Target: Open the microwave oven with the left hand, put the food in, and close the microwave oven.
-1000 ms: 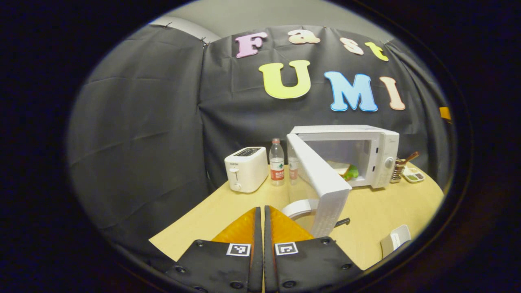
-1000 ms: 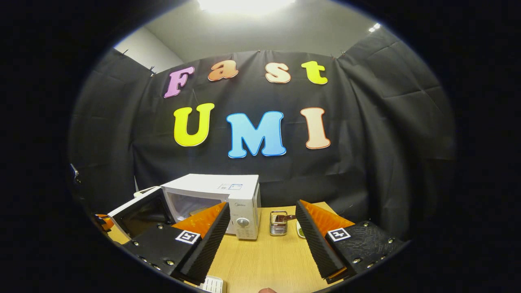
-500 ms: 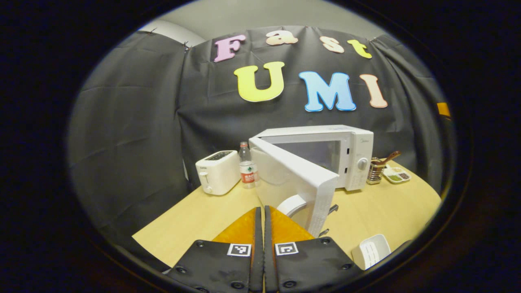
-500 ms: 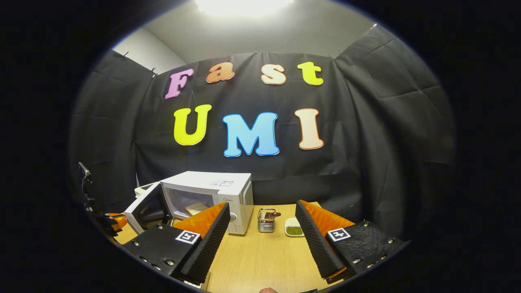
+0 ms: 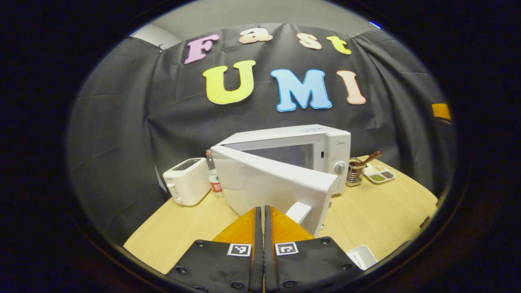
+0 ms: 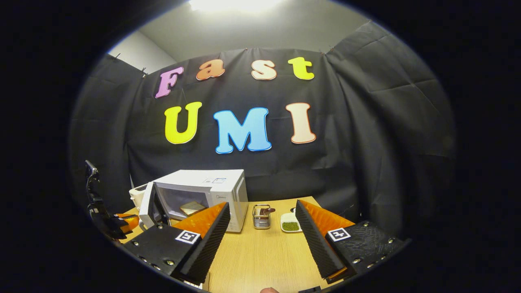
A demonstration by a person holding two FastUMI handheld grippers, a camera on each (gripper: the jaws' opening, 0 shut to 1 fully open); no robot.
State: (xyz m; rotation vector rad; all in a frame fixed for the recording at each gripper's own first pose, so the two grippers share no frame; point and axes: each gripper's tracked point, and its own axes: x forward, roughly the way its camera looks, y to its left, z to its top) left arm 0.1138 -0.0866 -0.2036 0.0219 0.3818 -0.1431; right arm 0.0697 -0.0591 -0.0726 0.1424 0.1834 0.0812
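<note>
Closed left tongs (image 5: 263,211) against half-open microwave door (image 5: 268,183)

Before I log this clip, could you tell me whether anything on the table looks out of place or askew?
Only the microwave door stands out: it hangs partly open, with the food already inside the microwave. The toaster, bottle and utensil holder stand upright, and nothing looks spilled.

A staged kitchen corner inside a recording booth: black cloth wall (image 6: 366,122) pinned up behind a wooden table (image 5: 378,219) carrying a microwave oven (image 5: 301,150), toaster (image 5: 185,181), water bottle (image 5: 212,179) and cutlery holder (image 5: 355,173)
</note>
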